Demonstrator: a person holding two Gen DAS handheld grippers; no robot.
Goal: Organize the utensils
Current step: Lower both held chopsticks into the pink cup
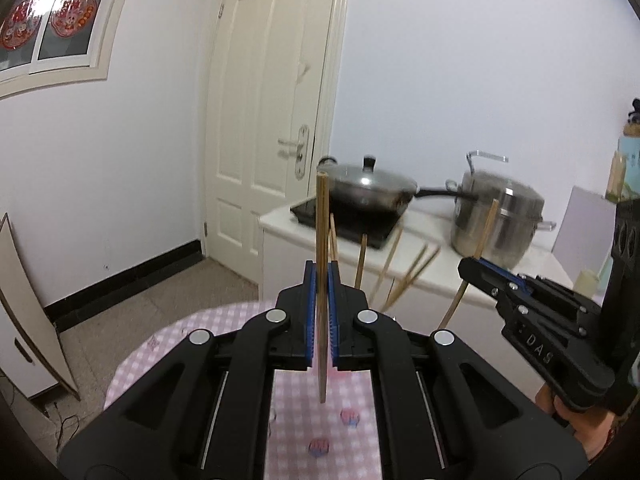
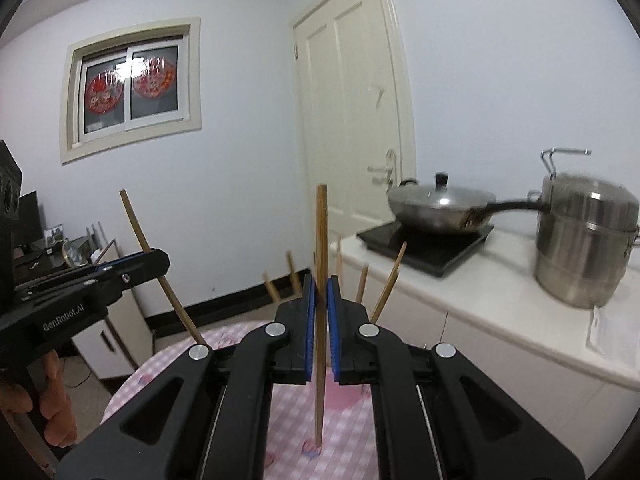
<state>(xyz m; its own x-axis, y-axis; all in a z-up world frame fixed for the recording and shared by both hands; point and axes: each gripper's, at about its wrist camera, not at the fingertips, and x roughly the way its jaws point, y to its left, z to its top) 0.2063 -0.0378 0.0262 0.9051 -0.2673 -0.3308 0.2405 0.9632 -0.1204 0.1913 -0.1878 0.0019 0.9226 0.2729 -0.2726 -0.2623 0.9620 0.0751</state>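
L gripper: fingers closed on one upright chopstick. R gripper: fingers closed on a second chopstick, also upright. Beyond both fingertips, more chopsticks stand bunched, holder hidden. Below: pink-check worktop. Judged mid-task; both held sticks not yet stowed.

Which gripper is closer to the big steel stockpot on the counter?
Right. The right gripper is just before the steel stockpot; the left gripper, over the pink checked table, sits farther from it.
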